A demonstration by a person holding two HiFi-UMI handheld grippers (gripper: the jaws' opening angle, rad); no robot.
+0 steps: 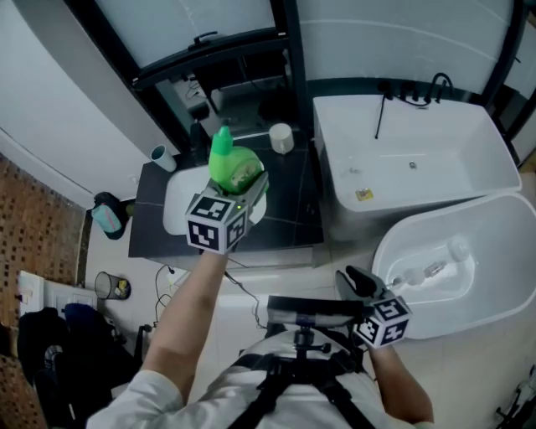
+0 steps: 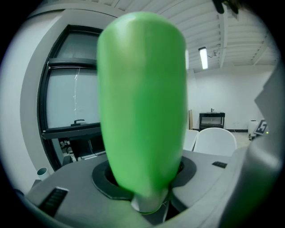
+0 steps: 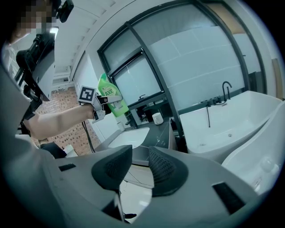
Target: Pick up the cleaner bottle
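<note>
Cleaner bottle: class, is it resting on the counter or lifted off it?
Lifted: the left gripper clamps the cleaner bottle in mid-air above the basin.

Dark bench (image 1: 289, 205) with white basin (image 1: 174, 205). White bathtub (image 1: 419, 159) beside it, second tub (image 1: 502, 222) nearer. Black-framed frosted window panels (image 1: 209, 25) behind. Brown mosaic tiling (image 1: 33, 209) left. Ceiling tube light (image 2: 204, 58) lit.

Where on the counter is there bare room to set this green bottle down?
The cleaner bottle should fit on the bare patch of dark counter between the basin and the bathtub, in front of the white cup. Crowded: the back edge by that cup; another cup stands at the left corner.
</note>
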